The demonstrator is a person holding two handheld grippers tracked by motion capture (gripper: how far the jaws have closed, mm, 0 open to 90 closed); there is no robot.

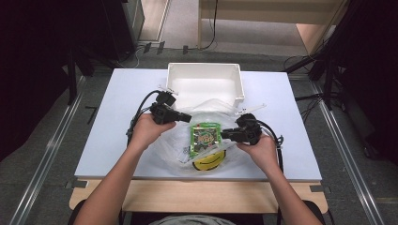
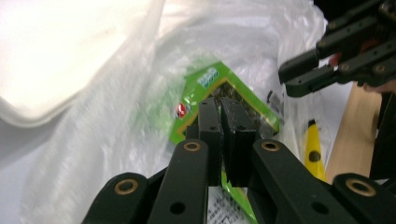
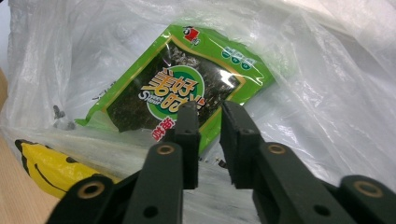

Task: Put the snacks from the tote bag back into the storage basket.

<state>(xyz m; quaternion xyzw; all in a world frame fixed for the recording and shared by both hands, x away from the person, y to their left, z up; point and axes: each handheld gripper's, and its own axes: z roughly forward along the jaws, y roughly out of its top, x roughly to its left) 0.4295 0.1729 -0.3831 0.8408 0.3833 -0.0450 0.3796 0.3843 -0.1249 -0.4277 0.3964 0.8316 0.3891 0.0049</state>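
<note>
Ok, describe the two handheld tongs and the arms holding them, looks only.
Both tongs, left and right, are black all over, built from flat linked bars with brass-coloured rivets at the pivots and blocky rectangular jaws. A black cable loops from the back of the left one; another trails behind the right. The forearms are bare, no sleeves, gloves or watch visible.

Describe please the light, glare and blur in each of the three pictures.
High view: the white table is evenly lit, the room around it dark, and the open white plastic box is nearly washed out. Left gripper view: that box is overexposed to a white patch, and the clear plastic bag looks soft. Right gripper view: the green seaweed packet is sharp, with small glints on the film.
</note>
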